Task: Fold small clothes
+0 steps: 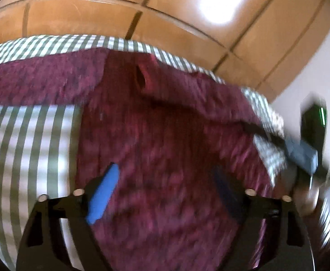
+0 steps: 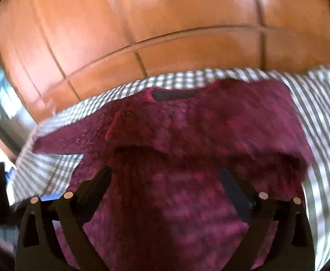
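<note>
Sleeve Folded In, Both Jaws Free

Jaws came first in my view: my left gripper (image 1: 162, 194) stood with its blue pads (image 1: 102, 197) well apart and nothing between them, hanging just over the body of the maroon knitted sweater (image 1: 165, 117). My right gripper (image 2: 165, 192) was likewise spread wide and empty, poised over the same garment's lower body. No earlier frame let me say more of how they got that way.

Beyond the fingertips, the sweater lay flat on the green-and-white checked cloth (image 1: 29, 140), its collar (image 2: 171, 93) at the far edge. One sleeve seemed laid across the chest, its cuff (image 1: 142, 76) showing as an open mouth; the other sleeve (image 1: 40, 79) stretched out sideways over the cloth. Farther still ran the wooden panelling (image 2: 165, 22). Both pictures were blurred, so the fine creases escaped me.

As I judged it, the next step was that outstretched sleeve. To do it well I needed to pinch near the cuff, taking only one layer, lift little, and lay it across the chest without dragging the body out of square.
</note>
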`<state>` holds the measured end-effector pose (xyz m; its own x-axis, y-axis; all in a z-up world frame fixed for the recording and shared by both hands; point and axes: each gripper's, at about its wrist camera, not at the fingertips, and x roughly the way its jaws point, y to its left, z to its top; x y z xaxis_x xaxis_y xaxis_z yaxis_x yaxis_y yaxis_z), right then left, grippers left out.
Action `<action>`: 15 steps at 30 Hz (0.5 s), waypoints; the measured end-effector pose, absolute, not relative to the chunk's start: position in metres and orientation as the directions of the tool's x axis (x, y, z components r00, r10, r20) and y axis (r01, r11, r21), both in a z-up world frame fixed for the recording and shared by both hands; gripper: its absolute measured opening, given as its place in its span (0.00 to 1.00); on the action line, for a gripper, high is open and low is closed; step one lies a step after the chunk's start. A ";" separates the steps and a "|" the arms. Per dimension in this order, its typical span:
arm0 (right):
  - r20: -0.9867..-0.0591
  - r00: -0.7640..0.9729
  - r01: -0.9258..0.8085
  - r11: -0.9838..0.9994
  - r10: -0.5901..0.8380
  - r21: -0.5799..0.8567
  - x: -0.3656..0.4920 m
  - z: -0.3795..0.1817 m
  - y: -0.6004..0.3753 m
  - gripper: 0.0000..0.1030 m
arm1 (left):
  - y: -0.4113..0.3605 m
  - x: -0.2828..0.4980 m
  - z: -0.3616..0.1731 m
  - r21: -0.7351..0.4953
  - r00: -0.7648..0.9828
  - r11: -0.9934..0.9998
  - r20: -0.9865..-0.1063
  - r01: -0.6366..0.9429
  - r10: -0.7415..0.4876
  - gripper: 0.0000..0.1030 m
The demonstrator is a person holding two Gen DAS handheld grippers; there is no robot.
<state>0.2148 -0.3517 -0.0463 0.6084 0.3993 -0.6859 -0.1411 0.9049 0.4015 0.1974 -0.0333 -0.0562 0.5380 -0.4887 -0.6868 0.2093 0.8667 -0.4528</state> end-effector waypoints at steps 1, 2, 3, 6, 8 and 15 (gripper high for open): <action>-0.683 0.613 -0.111 0.900 0.397 0.422 0.208 -0.049 -0.364 0.94 | -0.034 0.212 -0.053 -0.470 0.536 0.861 -0.684 0.194 -0.494 0.72; -0.680 0.618 -0.083 0.893 0.394 0.442 0.203 -0.052 -0.375 0.94 | -0.035 0.223 -0.051 -0.480 0.536 0.857 -0.682 0.187 -0.498 0.72; -0.676 0.624 -0.045 0.882 0.391 0.469 0.195 -0.056 -0.389 0.94 | -0.038 0.234 -0.049 -0.482 0.537 0.857 -0.681 0.183 -0.498 0.72; -0.644 0.642 0.042 0.820 0.416 0.571 0.183 -0.067 -0.424 0.94 | -0.050 0.268 -0.051 -0.481 0.521 0.861 -0.698 0.167 -0.491 0.72; -0.619 0.658 0.072 0.782 0.429 0.619 0.182 -0.068 -0.441 0.95 | -0.057 0.289 -0.056 -0.481 0.510 0.867 -0.717 0.130 -0.475 0.72; -0.514 0.719 0.130 0.637 0.467 0.760 0.205 -0.073 -0.472 0.96 | -0.071 0.339 -0.079 -0.495 0.473 0.868 -0.757 0.036 -0.451 0.51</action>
